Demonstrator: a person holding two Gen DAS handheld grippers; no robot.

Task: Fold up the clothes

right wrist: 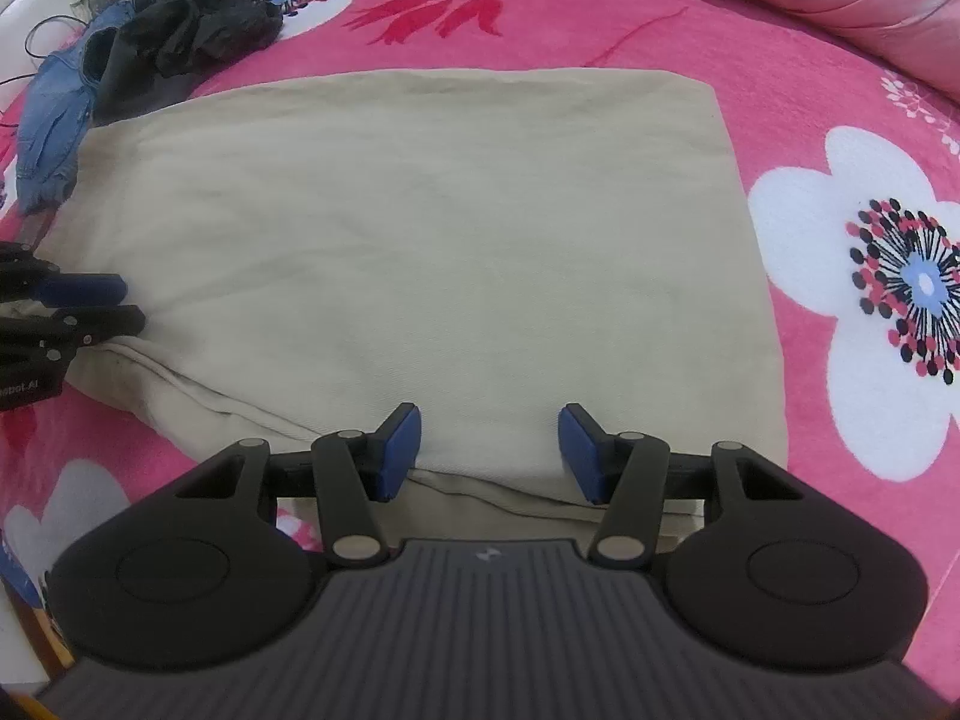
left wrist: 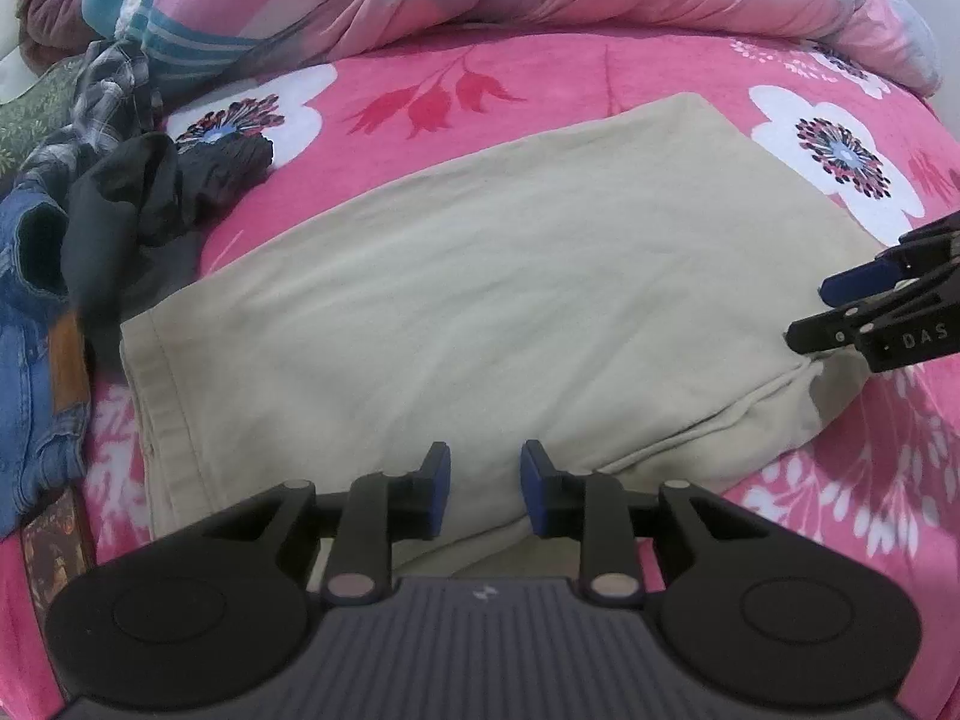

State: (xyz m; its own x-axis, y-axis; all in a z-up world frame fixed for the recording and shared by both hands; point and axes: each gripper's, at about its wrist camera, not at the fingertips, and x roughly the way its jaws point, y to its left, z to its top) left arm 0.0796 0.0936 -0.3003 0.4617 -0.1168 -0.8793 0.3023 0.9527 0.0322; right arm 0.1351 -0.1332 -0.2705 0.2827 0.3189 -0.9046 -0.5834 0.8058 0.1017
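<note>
your left gripper (left wrist: 485, 489) is open a little and holds nothing. your right gripper (right wrist: 489, 450) is open wider, empty too. the beige cloth (left wrist: 480, 300) lies folded flat on the pink blanket (left wrist: 540, 72), clothes pile (left wrist: 120, 192) at ten o'clock.

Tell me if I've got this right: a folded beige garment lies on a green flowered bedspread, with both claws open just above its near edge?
Not quite: the bedspread is pink with white flowers, not green, as the right wrist view shows. The rest holds: the folded beige garment lies on it, with the left claw and right claw open over its near edge.
</note>
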